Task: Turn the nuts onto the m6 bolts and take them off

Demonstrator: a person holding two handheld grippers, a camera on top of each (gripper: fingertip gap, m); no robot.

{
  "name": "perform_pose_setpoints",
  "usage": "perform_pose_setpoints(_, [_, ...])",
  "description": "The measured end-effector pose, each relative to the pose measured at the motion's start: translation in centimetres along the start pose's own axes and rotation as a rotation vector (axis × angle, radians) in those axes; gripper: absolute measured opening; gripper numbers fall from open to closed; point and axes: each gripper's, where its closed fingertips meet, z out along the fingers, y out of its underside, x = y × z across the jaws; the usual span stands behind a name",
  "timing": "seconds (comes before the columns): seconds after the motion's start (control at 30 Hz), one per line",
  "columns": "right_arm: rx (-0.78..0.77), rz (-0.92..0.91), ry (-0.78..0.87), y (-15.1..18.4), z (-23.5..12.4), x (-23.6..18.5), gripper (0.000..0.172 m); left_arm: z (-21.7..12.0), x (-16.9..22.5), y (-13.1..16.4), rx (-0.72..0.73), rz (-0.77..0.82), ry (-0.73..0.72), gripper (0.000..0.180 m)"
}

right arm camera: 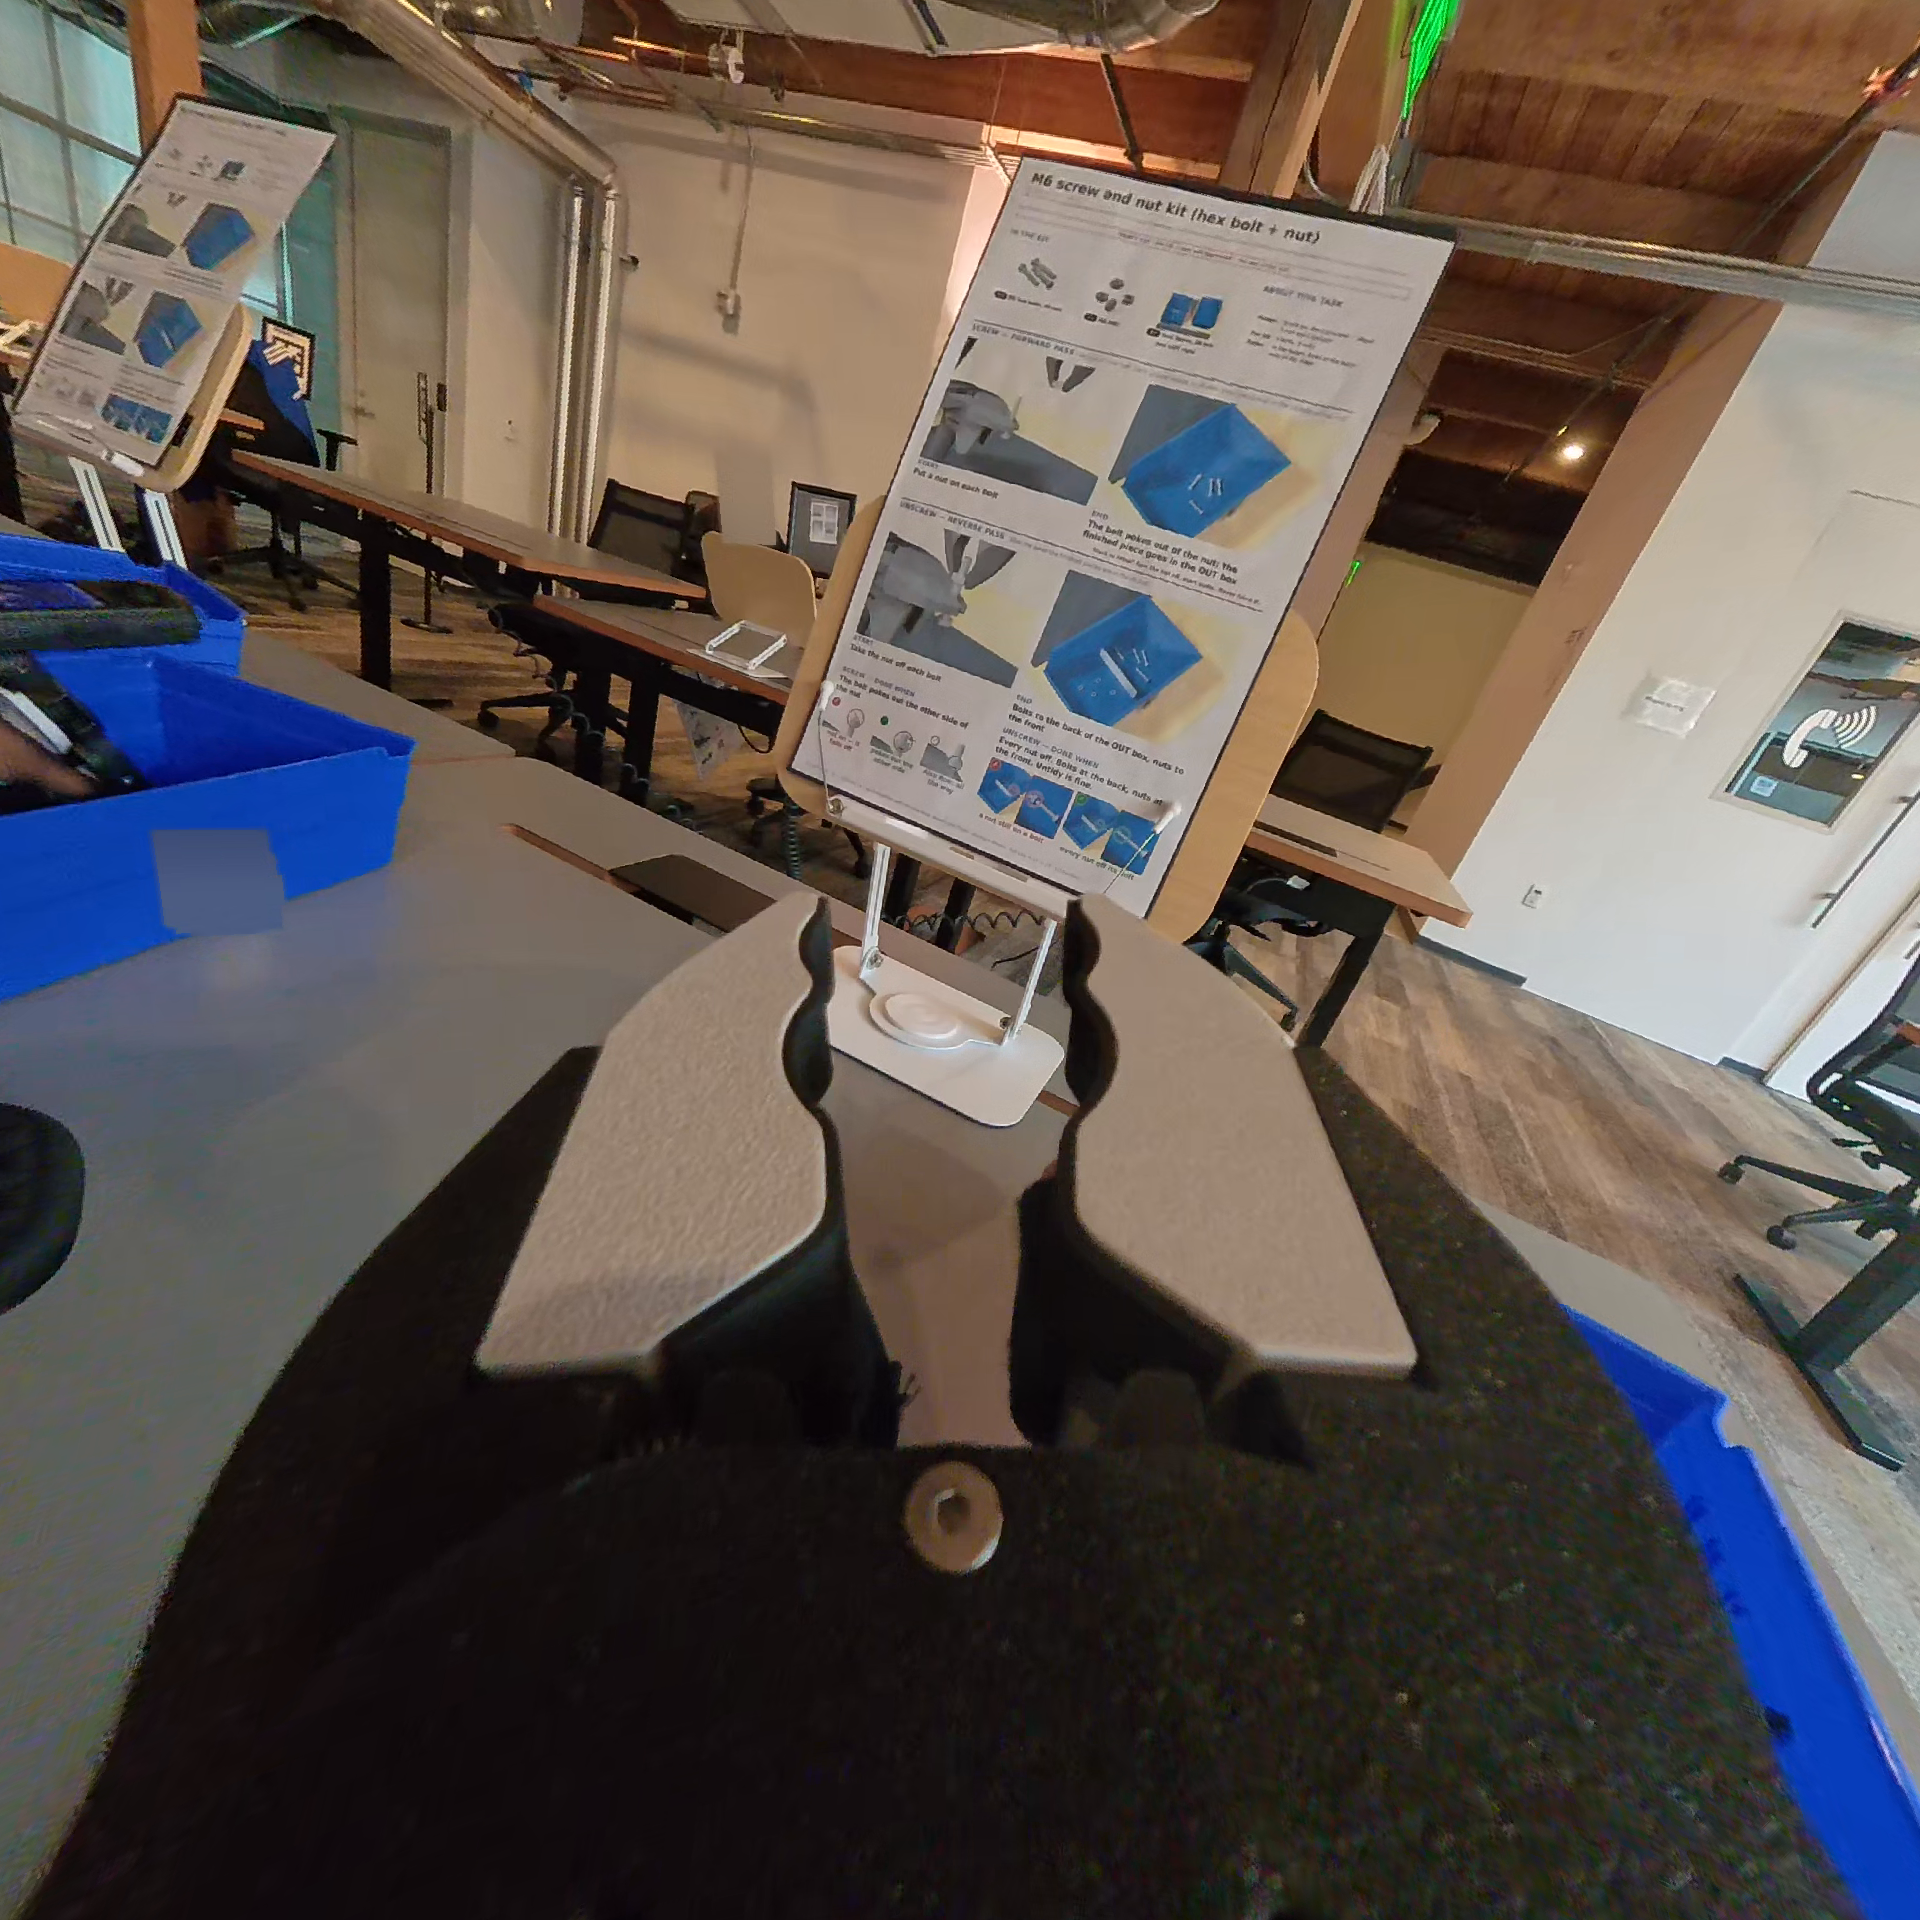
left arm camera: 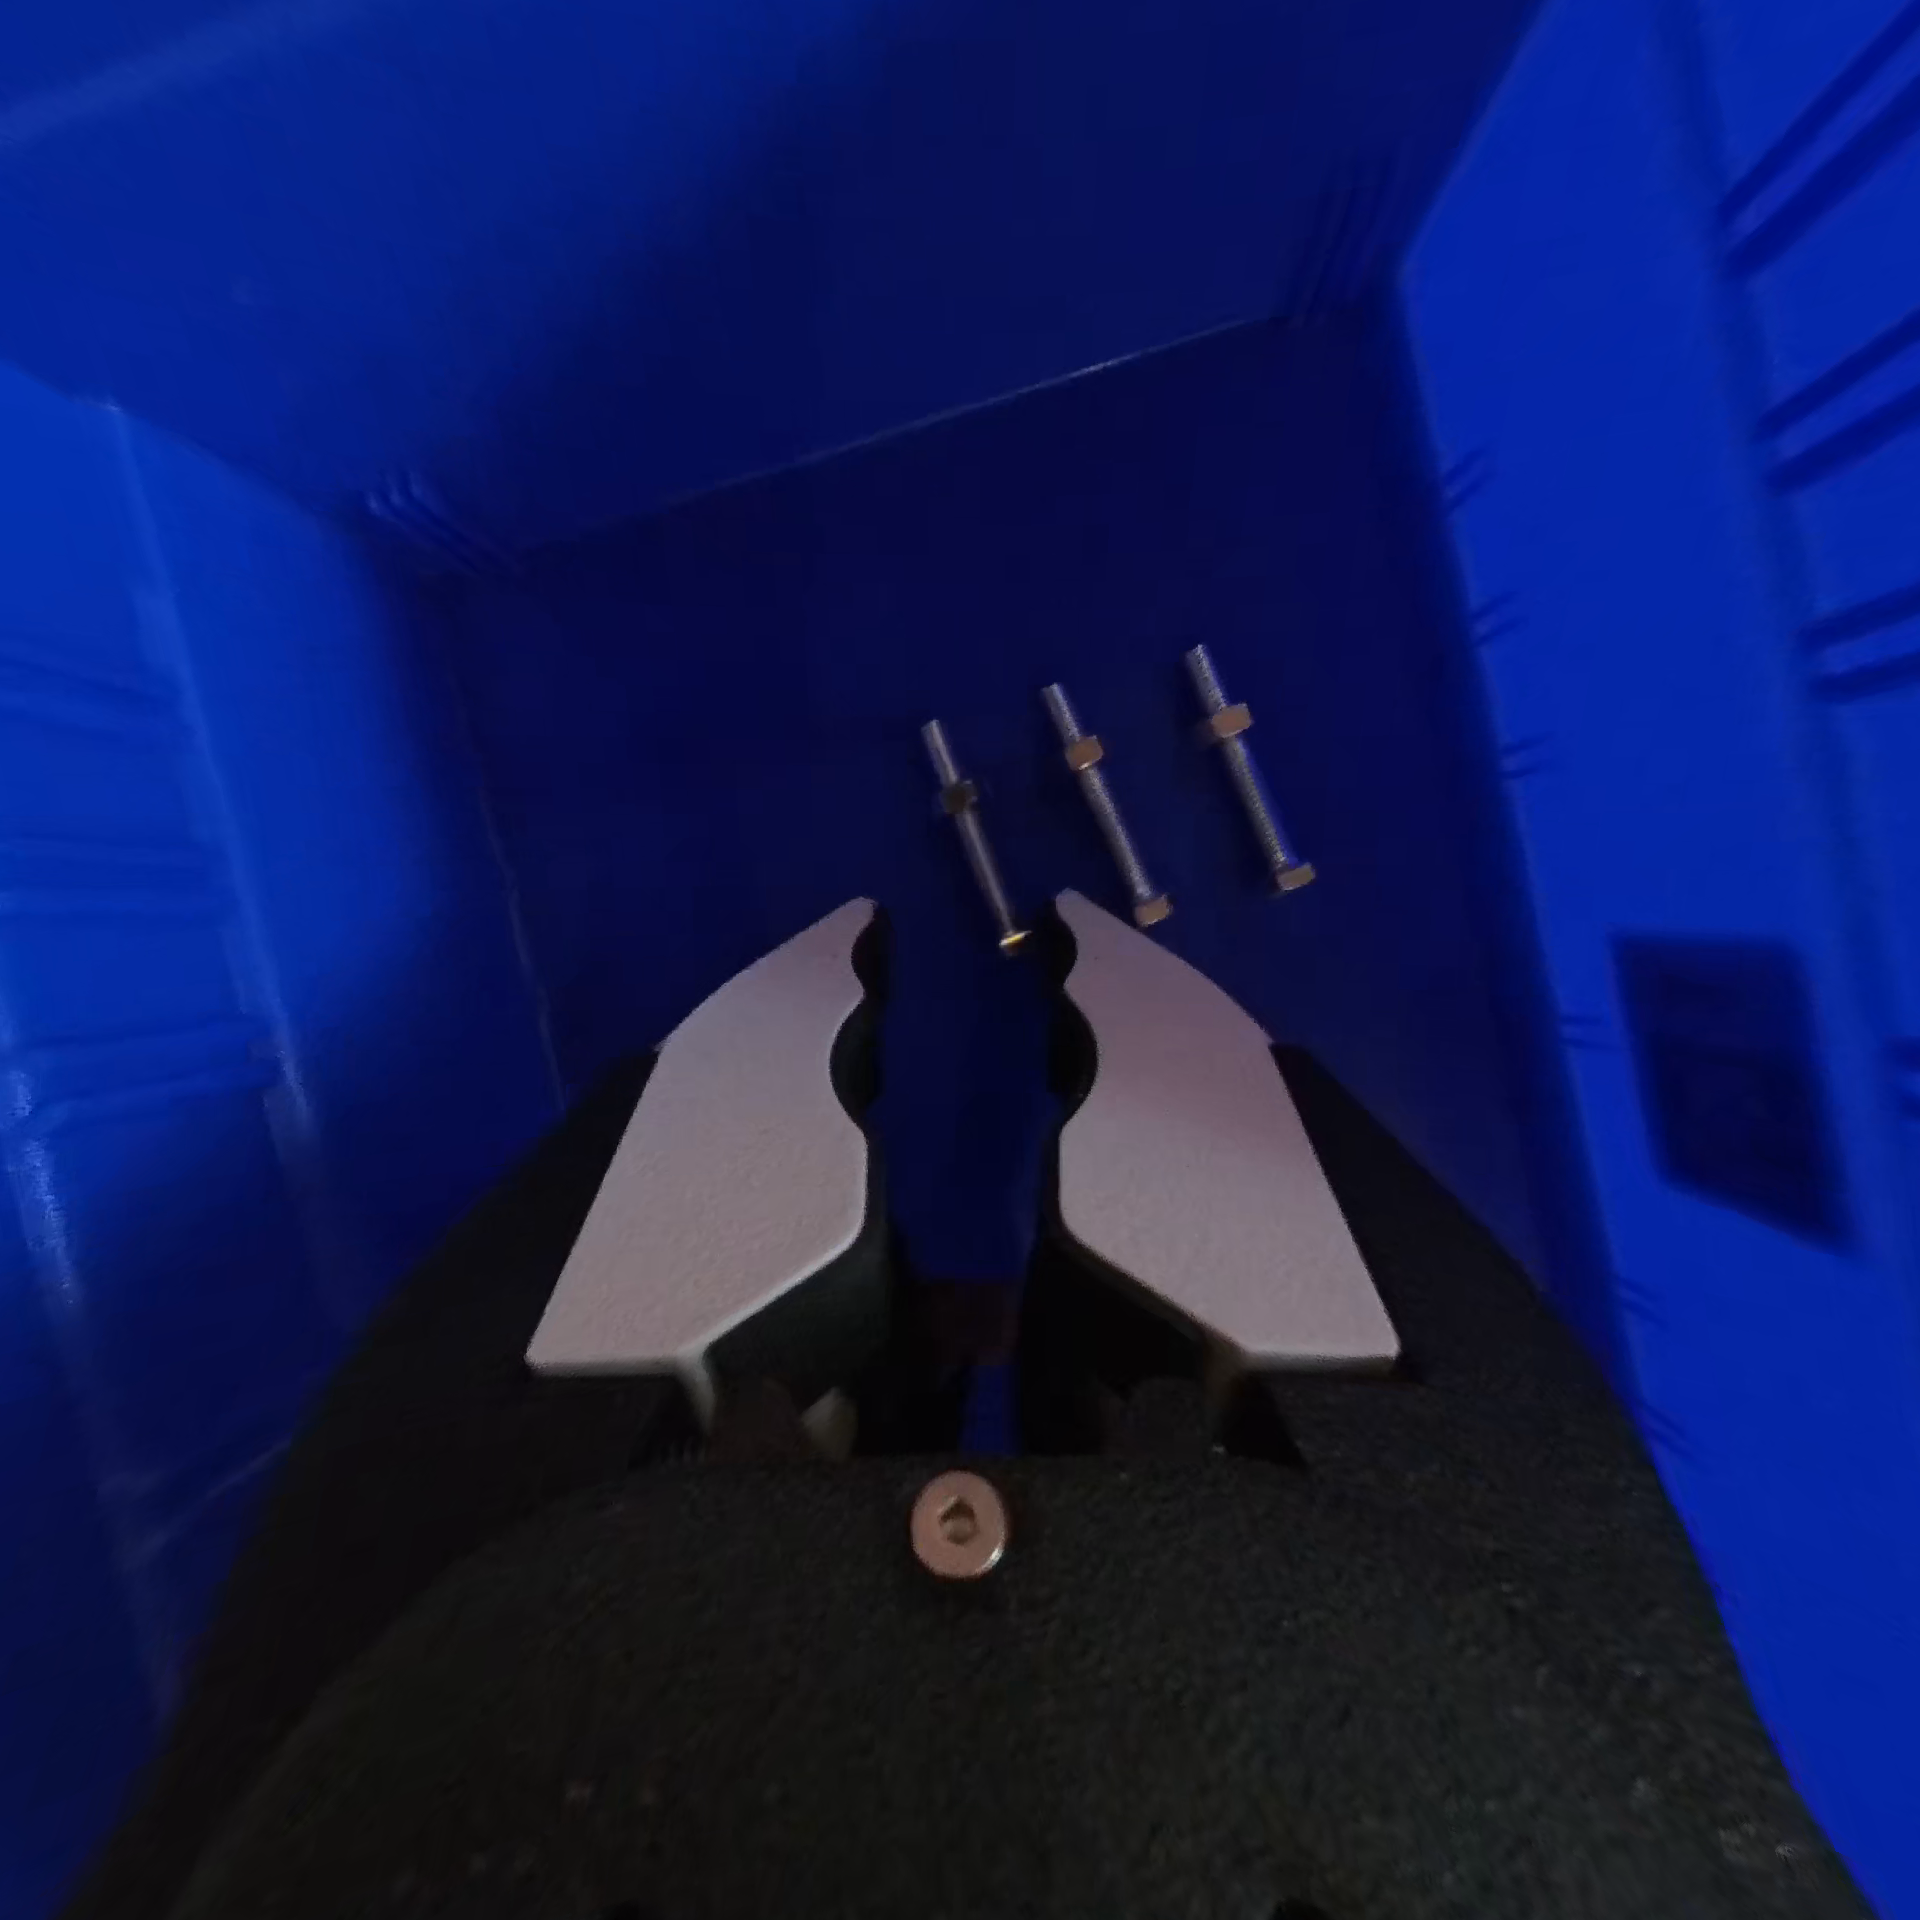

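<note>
Inside the blue bin (left arm camera: 727, 260), the left hand-held gripper (left arm camera: 971, 920) is released, jaws apart around bare floor. Just past its tips lie three bolts, side by side, heads nearest, shanks pointing toward 11 o'clock: the left bolt (left arm camera: 971, 831), middle bolt (left arm camera: 1107, 805) and right bolt (left arm camera: 1242, 769), each carrying a nut. The right hand-held gripper (right arm camera: 940, 925) is released over the grey surface (right arm camera: 312, 1039).

The right gripper (right arm camera: 940, 971) hangs over a grey table (right arm camera: 312, 1039), its fingers apart with nothing between them. Straight ahead of it an instruction sheet (right arm camera: 1132, 540) leans on a white stand (right arm camera: 935, 1039). A blue bin (right arm camera: 197, 790) sits to its left; another blue bin's rim (right arm camera: 1756, 1558) shows beside it on the right.
</note>
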Motion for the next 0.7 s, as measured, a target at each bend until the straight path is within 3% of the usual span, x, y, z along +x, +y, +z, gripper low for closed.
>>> perform_pose_setpoints(0.13, [0.002, -0.015, 0.012, -0.2, -0.1, 0.1, 0.042, 0.1, 0.7, 0.0, 0.009, 0.017, 0.017, 0.01])
perform_pose_setpoints(0.4, [-0.008, -0.031, 0.047, -0.2, -1.0, 1.2, 0.042, -1.0, 0.0, -0.6, 0.103, 0.035, -0.032, 0.005])
perform_pose_setpoints(0.57, [-0.007, -0.003, 0.074, -0.2, -1.6, 2.6, 0.041, -7.1, 1.1, -4.9, 0.404, 0.076, -0.037, 0.005])
perform_pose_setpoints(0.7, [-0.001, 0.014, 0.084, -0.3, -1.9, 3.3, 0.039, -13.6, 6.6, -8.2, 0.661, 0.167, 0.09, 0.005])
